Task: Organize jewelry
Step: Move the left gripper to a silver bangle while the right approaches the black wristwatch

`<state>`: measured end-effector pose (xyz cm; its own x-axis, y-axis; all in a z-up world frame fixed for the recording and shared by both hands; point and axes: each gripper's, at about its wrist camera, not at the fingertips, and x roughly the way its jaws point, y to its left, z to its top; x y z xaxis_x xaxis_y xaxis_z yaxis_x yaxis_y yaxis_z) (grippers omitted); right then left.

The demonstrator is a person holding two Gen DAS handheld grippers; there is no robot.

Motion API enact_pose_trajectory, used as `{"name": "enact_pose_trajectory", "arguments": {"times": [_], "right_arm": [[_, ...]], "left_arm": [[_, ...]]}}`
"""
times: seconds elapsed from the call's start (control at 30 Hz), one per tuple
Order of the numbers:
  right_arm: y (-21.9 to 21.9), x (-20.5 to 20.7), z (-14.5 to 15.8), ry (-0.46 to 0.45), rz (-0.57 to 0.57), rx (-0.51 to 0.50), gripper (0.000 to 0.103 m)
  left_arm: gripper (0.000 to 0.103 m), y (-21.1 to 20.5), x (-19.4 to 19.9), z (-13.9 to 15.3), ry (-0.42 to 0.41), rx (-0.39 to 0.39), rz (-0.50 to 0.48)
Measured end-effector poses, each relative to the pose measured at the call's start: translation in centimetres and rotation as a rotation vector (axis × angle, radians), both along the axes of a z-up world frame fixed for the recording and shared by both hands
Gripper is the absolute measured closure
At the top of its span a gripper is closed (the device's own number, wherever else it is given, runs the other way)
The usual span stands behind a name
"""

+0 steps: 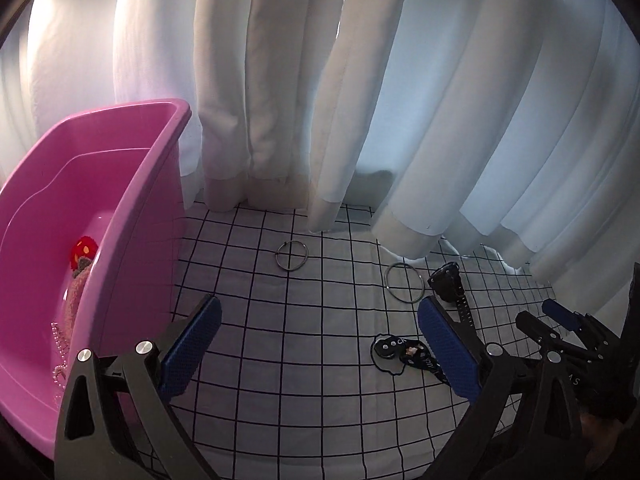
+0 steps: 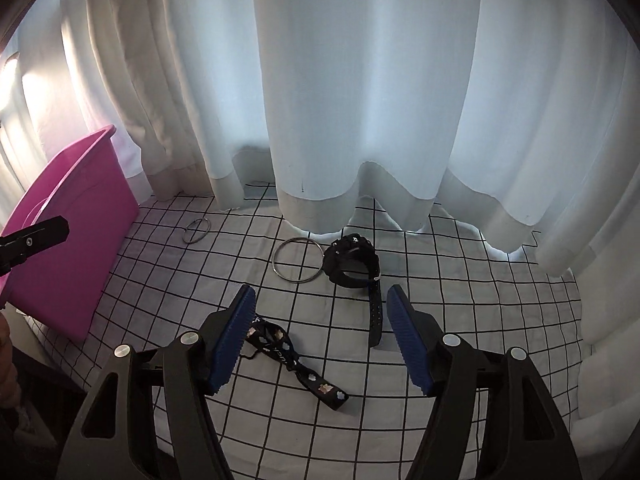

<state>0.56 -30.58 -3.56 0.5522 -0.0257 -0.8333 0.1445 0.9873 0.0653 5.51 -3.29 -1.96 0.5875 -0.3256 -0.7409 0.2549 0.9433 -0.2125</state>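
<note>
Surface: white cloth with black grid [image 2: 460, 300], white curtain [image 2: 360, 80] hanging along its far edge.

Right gripper [image 2: 322, 334]: jaws wide apart, nothing between the blue pads, pointing down at the cloth.

Left gripper [image 1: 320, 344]: jaws also spread wide, empty. In the left wrist view the right gripper sits at about 4 o'clock, close beside it.

Black watch [image 2: 354, 264]: in the right wrist view it lies at 12 o'clock from the right gripper, just beyond the fingertips. Case end is curled into a loop at the far side; one strap tail runs straight back toward the camera, long axis roughly 12-to-6, free end near the right-hand pad.

Large metal ring [image 2: 298, 258]: flat on the cloth, just beside the watch at its 9 o'clock; touching or not, cannot tell.

Small metal ring [image 2: 197, 231]: flat, farther off at about 10 o'clock, near the pink bin [image 2: 72, 248].

Black patterned strap [image 2: 298, 364]: lies flat, long axis from 10 to 4 o'clock, upper end passing behind the left-hand pad of the right gripper, lower end pointing toward the camera. In the left wrist view a round black piece sits at its other end.

Pink bin, left wrist view: at 9 o'clock, holding a red item [image 1: 84, 252], something pink and fuzzy [image 1: 76, 296], and a pale beaded string [image 1: 60, 356].
</note>
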Motion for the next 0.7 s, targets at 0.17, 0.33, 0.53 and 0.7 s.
{"name": "enact_pose_trajectory", "arguments": {"times": [0.17,0.33,0.53,0.7], "right_arm": [[-1.7,2.2,-4.2,0.035,0.034,-0.016,0.038],[-2.6,5.0,-8.2,0.086,0.099,-0.03,0.038],[-2.6,7.4,-11.6,0.118,0.176,-0.049,0.038],[-2.3,8.9,-13.6,0.147,0.234,-0.078,0.038]], "left_arm": [[0.006,-2.0,2.8,-3.6,0.04,0.031,0.013],[0.006,-2.7,5.8,-7.0,0.08,0.069,0.065],[0.006,-3.5,9.0,-10.9,0.126,0.117,0.103],[0.006,-4.3,10.6,-13.1,0.148,0.149,0.097]]}}
